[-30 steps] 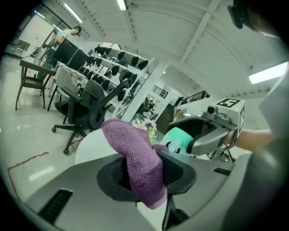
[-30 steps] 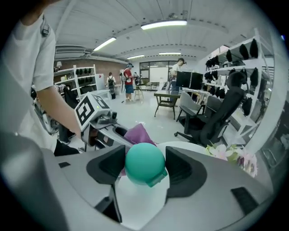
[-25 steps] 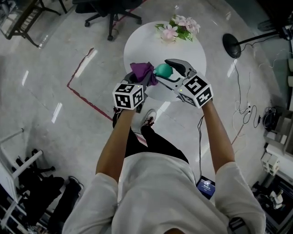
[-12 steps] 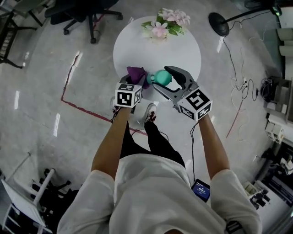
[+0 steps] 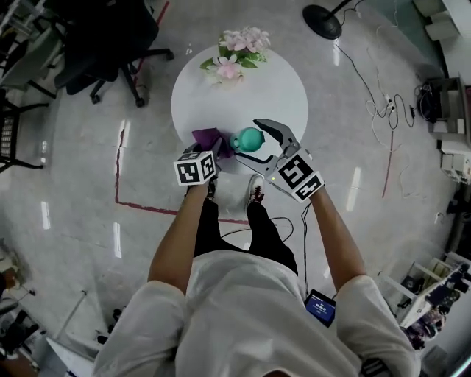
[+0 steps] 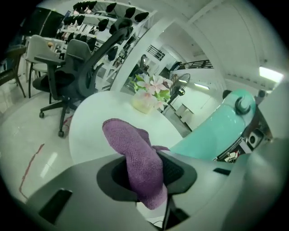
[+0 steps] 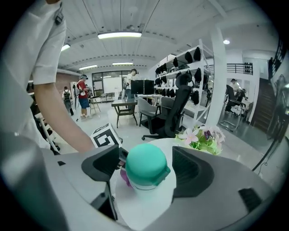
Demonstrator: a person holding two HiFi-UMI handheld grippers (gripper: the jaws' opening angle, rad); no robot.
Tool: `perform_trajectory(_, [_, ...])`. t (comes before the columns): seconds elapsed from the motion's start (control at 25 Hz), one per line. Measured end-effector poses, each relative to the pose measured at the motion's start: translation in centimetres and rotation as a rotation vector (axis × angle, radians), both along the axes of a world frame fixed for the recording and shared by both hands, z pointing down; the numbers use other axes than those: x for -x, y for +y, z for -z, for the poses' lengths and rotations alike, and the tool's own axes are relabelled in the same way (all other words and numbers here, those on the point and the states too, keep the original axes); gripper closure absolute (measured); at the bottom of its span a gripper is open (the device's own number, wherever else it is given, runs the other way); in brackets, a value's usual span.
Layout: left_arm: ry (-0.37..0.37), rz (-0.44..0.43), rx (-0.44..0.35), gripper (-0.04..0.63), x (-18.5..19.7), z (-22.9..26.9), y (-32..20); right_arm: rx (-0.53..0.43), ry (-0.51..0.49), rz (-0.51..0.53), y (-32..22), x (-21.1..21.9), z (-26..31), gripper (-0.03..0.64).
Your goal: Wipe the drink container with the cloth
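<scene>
A teal drink container stands upright near the front edge of the round white table. My right gripper straddles it. In the right gripper view the teal lid sits between the jaws with a gap on each side, and the jaws of the right gripper are opening. My left gripper is shut on a purple cloth, just left of the container. In the left gripper view the cloth sticks up out of the left gripper, with the container close at the right.
A pot of pink flowers stands at the table's far side. A black office chair is at the back left and a round lamp base at the back right. Cables lie on the floor to the right.
The right gripper's jaws have spread wider and come off the container, which now stands on the table. The left gripper still holds the cloth beside it. The head view has shifted.
</scene>
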State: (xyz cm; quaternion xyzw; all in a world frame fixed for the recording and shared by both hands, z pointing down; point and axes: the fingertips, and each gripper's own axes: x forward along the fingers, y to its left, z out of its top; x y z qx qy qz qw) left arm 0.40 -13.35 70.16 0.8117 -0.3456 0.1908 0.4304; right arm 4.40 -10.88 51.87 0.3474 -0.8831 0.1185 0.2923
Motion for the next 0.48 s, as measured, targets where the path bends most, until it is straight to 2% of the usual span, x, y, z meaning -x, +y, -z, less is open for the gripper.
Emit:
perform_trajectory(0.12, [-0.040, 0.006, -0.070, 0.459, 2.1, 3.0, -2.0, -0.010, -0.072, -0.034, 0.0, -1.4, 2.1, 0.222])
perform_trajectory(0.28, [-0.121, -0.025, -0.252, 0.459, 4.2, 9.9, -5.9, -0.070, -0.158, -0.140, -1.7, -5.1, 7.1, 0.221])
perform_trajectory(0.4, [-0.141, -0.044, -0.420, 0.459, 4.4, 17.9, -9.4, -0.136, -0.163, -0.216, -4.5, -8.3, 11.7, 0.241])
perform_trajectory(0.48, [-0.133, -0.055, -0.533, 0.459, 4.1, 23.9, -11.2, -0.180, -0.113, -0.235, -6.2, -10.0, 14.4, 0.264])
